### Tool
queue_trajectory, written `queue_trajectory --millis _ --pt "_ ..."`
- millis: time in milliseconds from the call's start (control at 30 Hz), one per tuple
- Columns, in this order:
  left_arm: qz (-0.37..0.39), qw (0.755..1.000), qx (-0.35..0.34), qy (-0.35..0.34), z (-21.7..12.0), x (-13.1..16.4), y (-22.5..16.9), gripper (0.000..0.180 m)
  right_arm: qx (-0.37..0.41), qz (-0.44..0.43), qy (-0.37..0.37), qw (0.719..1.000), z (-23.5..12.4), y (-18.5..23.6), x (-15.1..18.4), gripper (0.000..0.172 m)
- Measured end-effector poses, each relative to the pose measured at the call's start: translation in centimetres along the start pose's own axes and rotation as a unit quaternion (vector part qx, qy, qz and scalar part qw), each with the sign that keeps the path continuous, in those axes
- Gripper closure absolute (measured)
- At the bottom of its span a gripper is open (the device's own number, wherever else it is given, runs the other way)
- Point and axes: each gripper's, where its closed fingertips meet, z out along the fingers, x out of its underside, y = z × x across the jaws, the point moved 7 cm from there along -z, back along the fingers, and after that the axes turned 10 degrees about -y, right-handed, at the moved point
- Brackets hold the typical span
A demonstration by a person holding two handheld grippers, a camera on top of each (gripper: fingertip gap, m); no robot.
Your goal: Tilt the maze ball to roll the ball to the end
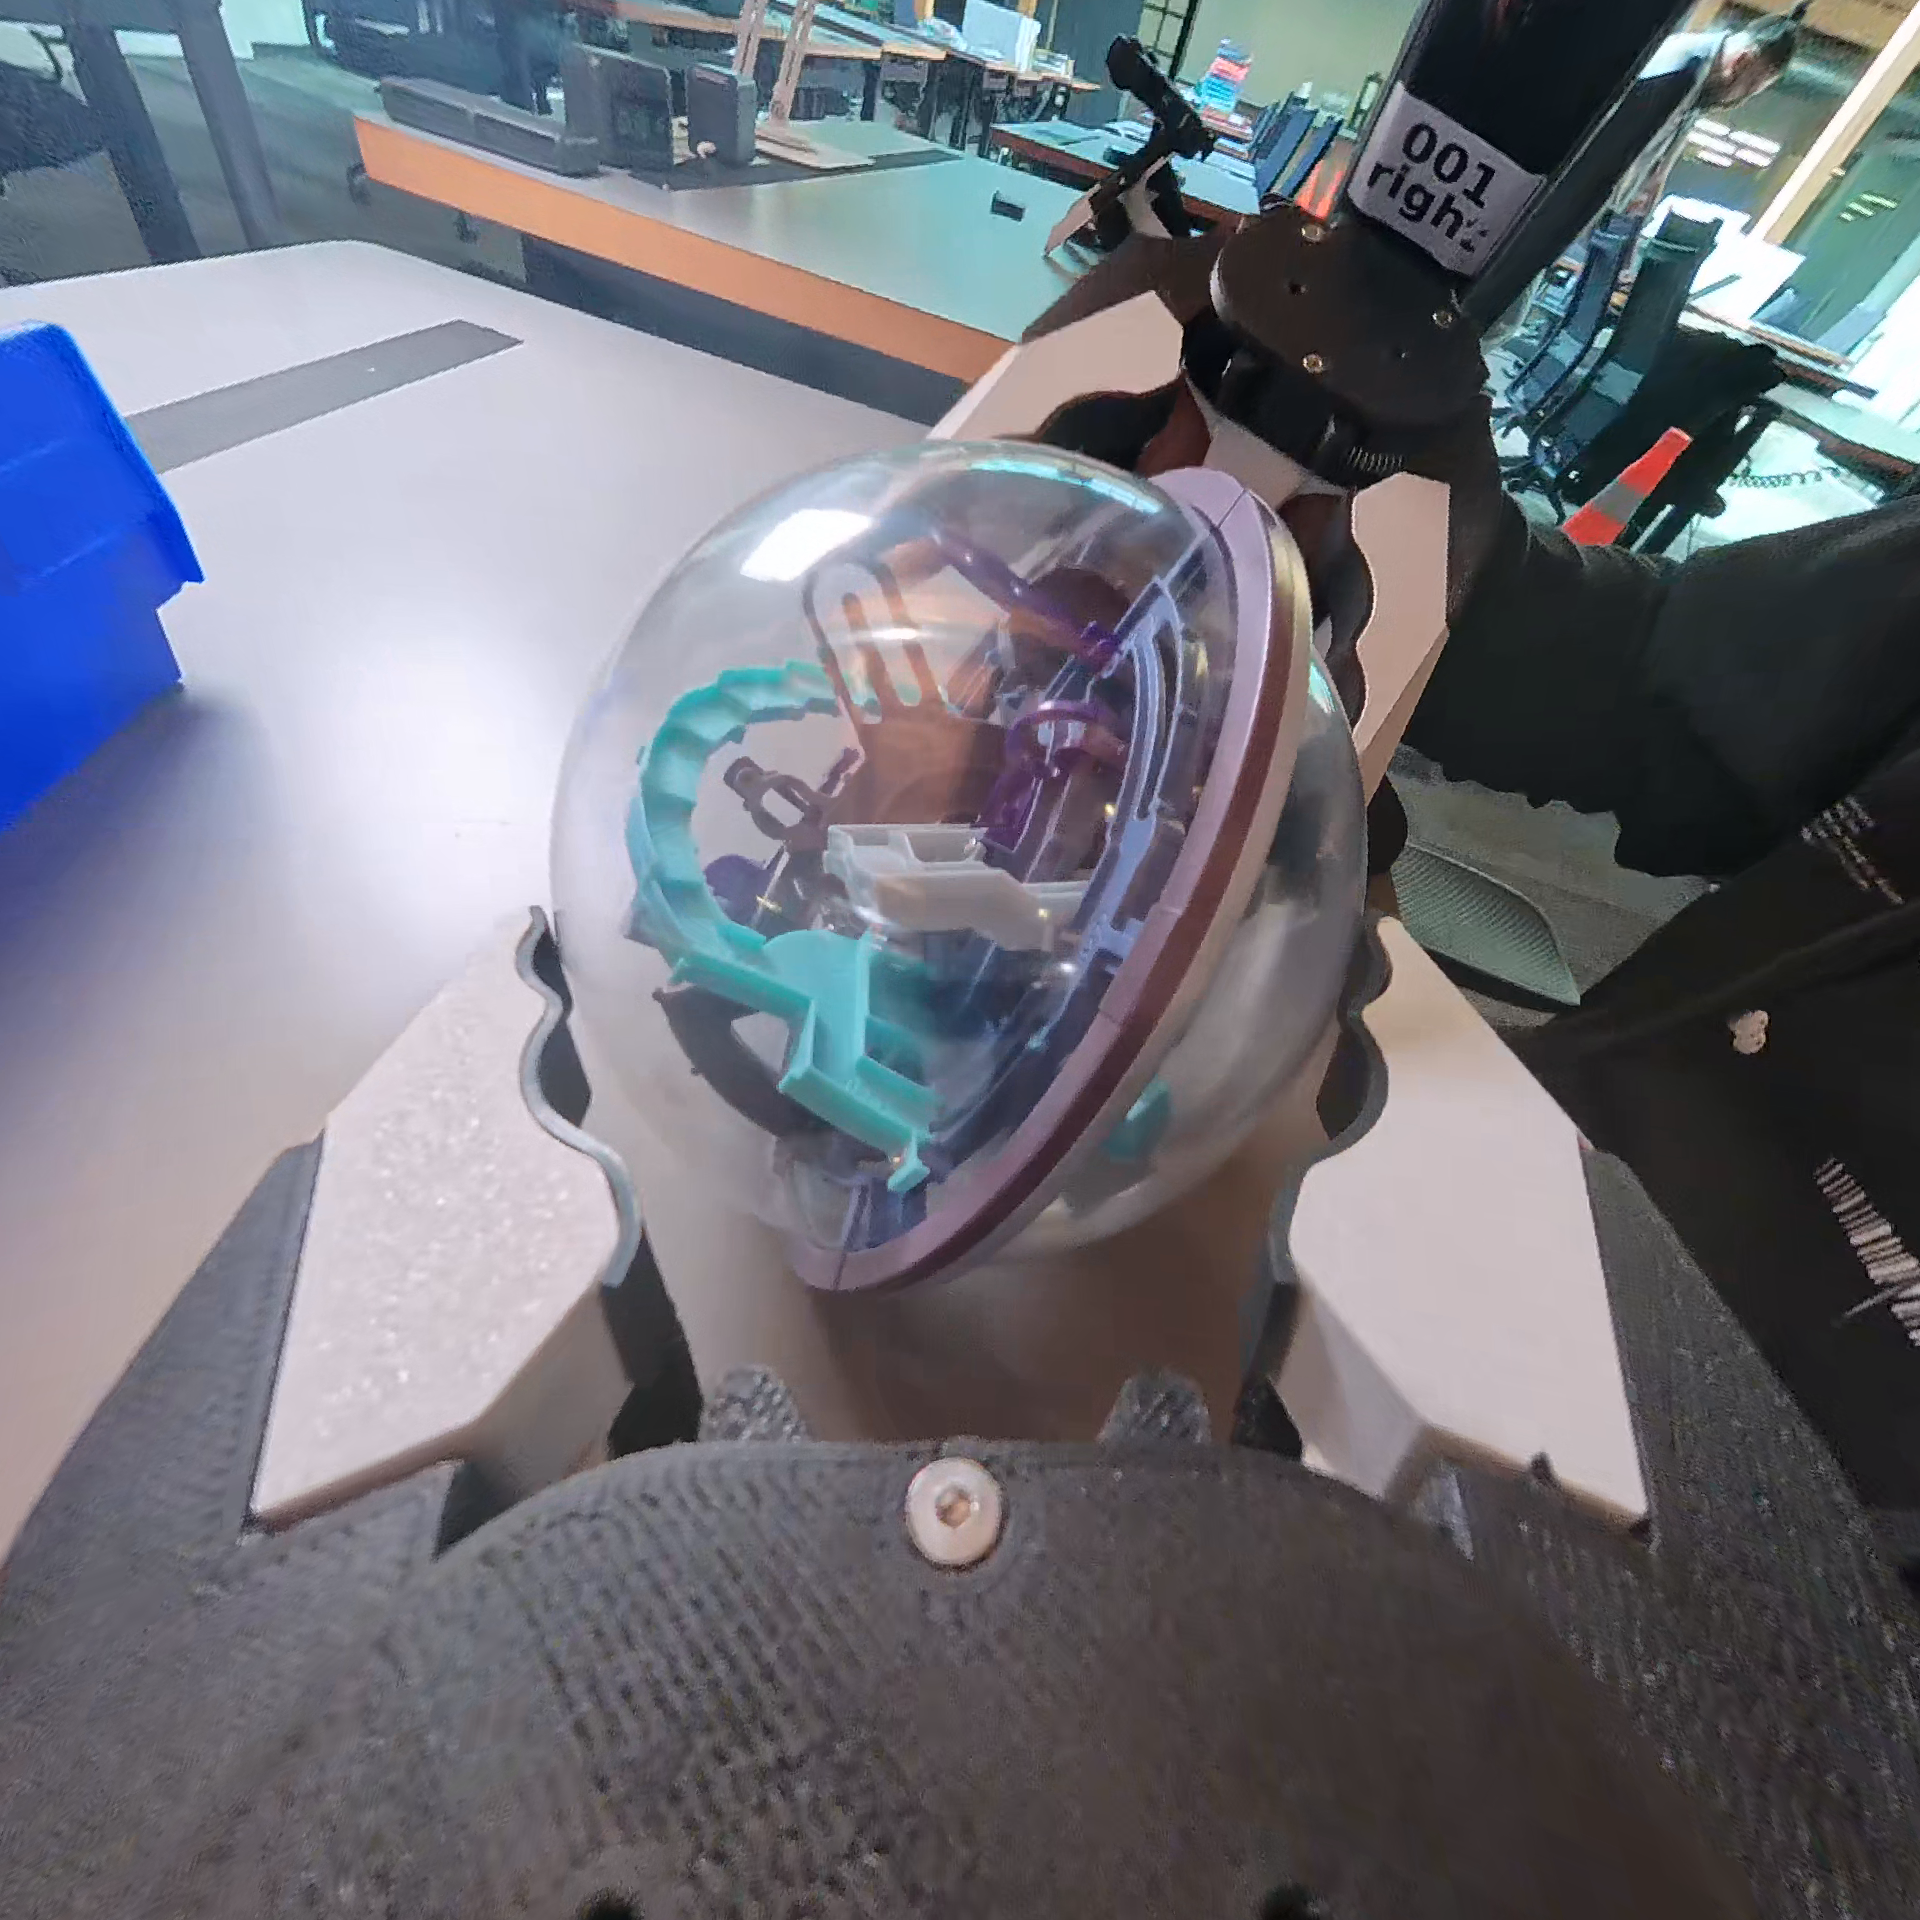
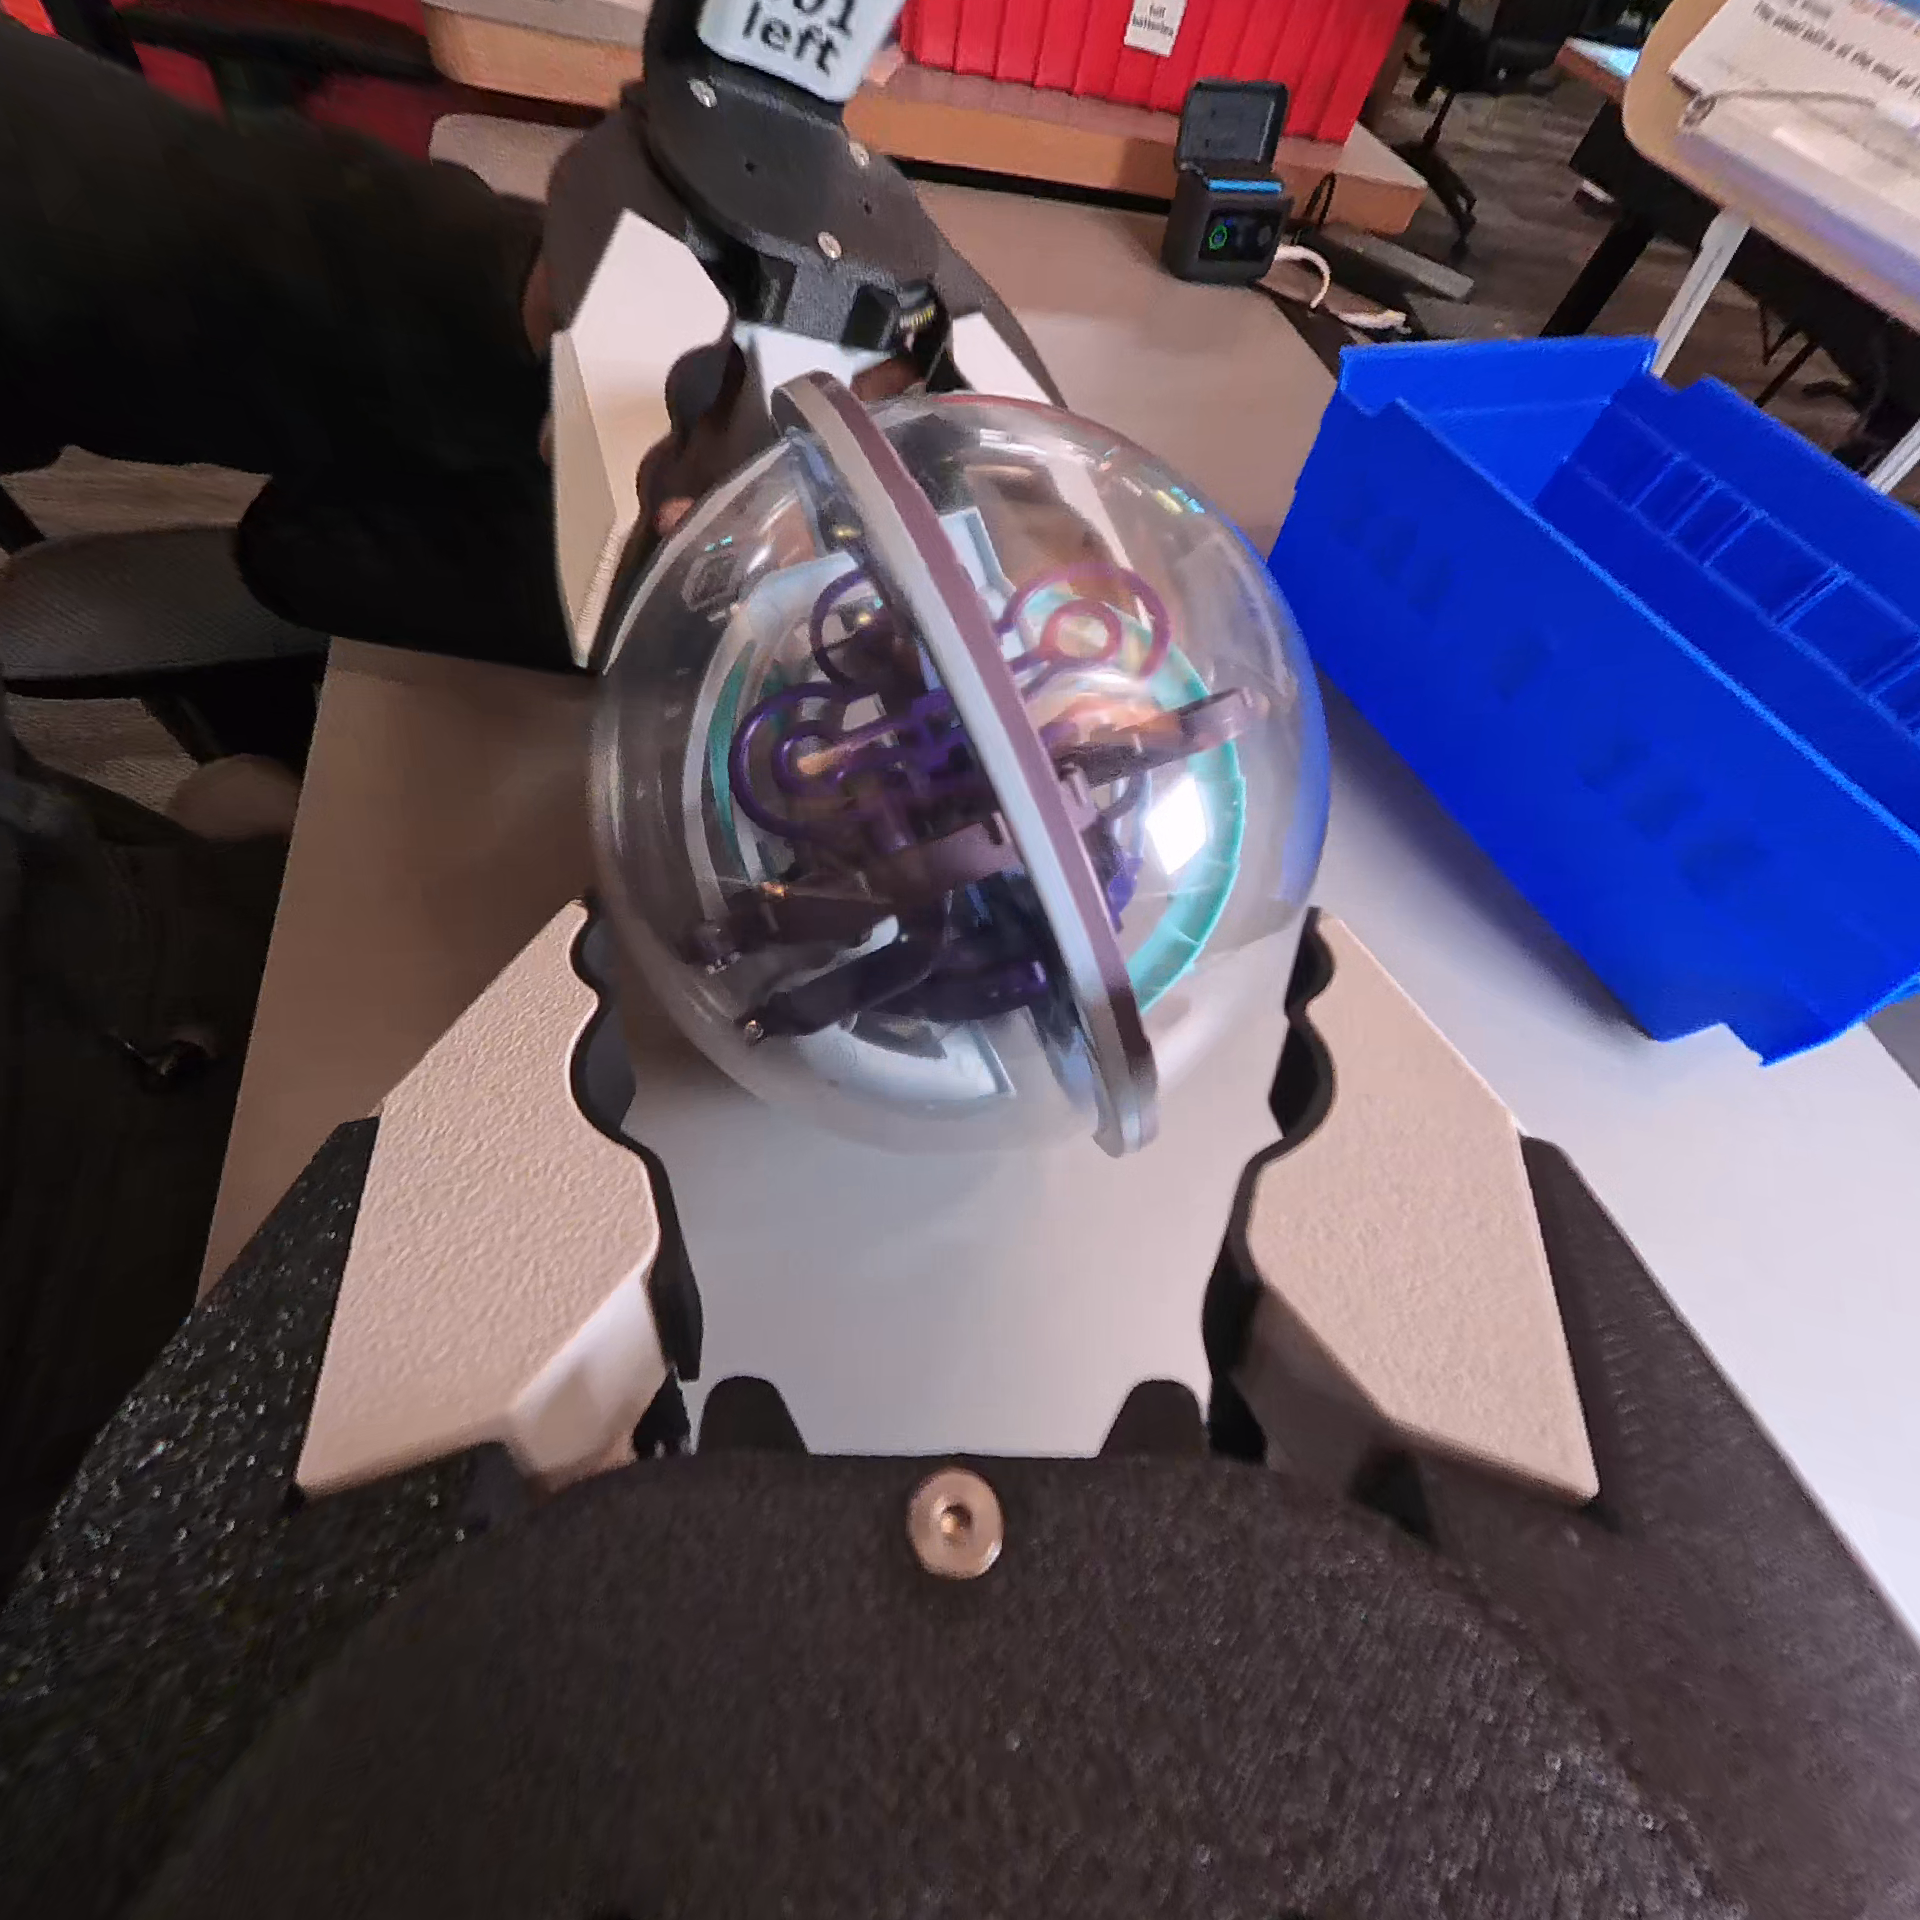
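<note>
**Maze ball caught between two grippers above the bench**

In the left wrist view we see our left gripper (image 1: 956,997) with its fingers spread wide around the maze ball (image 1: 935,831). The wavy pad of the left-hand finger (image 1: 566,1049) lies against the clear shell, and the right-hand pad also meets the shell low on the far side. The ball's purple rim band runs steeply, from upper right to lower left, so the sphere sits tilted.

In the right wrist view our right gripper (image 2: 951,997) comes at the same ball (image 2: 935,769) from the opposite side, its fingers also set wide. The left pad (image 2: 603,997) touches the shell; whether the right pad presses on it we cannot tell, as a thin gap seems to show there.

Inside the clear shell we make out teal, purple and grey tracks; the small rolling ball we cannot find.

The maze ball hangs over the pale bench (image 1: 436,582). A blue bin (image 2: 1621,665) stands on the bench near the ball, apart from it. A dark sleeve (image 1: 1662,675) reaches in behind the right gripper. Farther off stand other tables and an orange cone (image 1: 1631,488).
</note>
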Motion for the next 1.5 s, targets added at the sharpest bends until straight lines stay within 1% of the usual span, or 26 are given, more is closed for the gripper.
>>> queue_trajectory --millis 100,233,300,400,533,733,900,1067,1167,1233,1367,1500 --pt "0.028 1.0 0.011 -0.003 -0.5 0.6 0.1 0.039 -0.002 -0.012 -0.006 1.0 -0.1 0.0 0.3 0.037" --pt "0.044 0.998 0.028 -0.017 -0.9 1.0 0.2 0.039 -0.012 -0.021 0.015 1.0 0.6 -0.2 1.8 0.029" --pt "0.053 0.998 0.034 -0.02 -0.9 1.1 0.1 0.039 -0.017 -0.018 0.021 0.999 1.3 -0.2 2.3 0.029" --pt "0.064 0.997 0.041 -0.021 -1.0 1.2 0.0 0.039 -0.024 -0.034 0.025 0.999 2.1 0.4 2.4 0.034" --pt "0.073 0.996 0.049 -0.016 -1.5 1.4 0.1 0.039 -0.015 -0.057 0.024 0.998 2.5 0.8 1.9 0.033" --pt "0.066 0.996 0.055 -0.001 -1.8 1.5 0.4 0.039 -0.009 -0.065 0.019 0.998 2.8 1.0 1.6 0.034" --pt "0.064 0.997 0.024 0.032 -2.5 1.3 0.6 0.039 0.002 -0.07 0.02 0.997 2.9 0.9 1.5 0.035" --pt "0.055 0.998 -0.015 0.009 -3.3 -0.8 -0.9 0.037 0.008 -0.068 0.014 0.998 3.1 1.2 1.1 0.037" --pt "0.066 0.997 -0.033 0.031 -2.5 -0.6 -1.9 0.03 0.01 -0.076 0.007 0.997 3.2 1.5 0.7 0.038" --pt "0.068 0.996 -0.046 0.039 -2.1 -0.2 -1.6 0.027 0.013 -0.082 0.002 0.997 3.2 1.8 0.5 0.04" --pt "0.068 0.997 -0.034 0.019 -2.4 0.2 -1.1 0.03 0.009 -0.085 -0.013 0.996 2.9 2.4 0.2 0.044" --pt "0.074 0.997 -0.028 0.012 -2.7 0.5 -1.0 0.03 0.007 -0.069 -0.009 0.998 2.7 1.9 1.0 0.042"
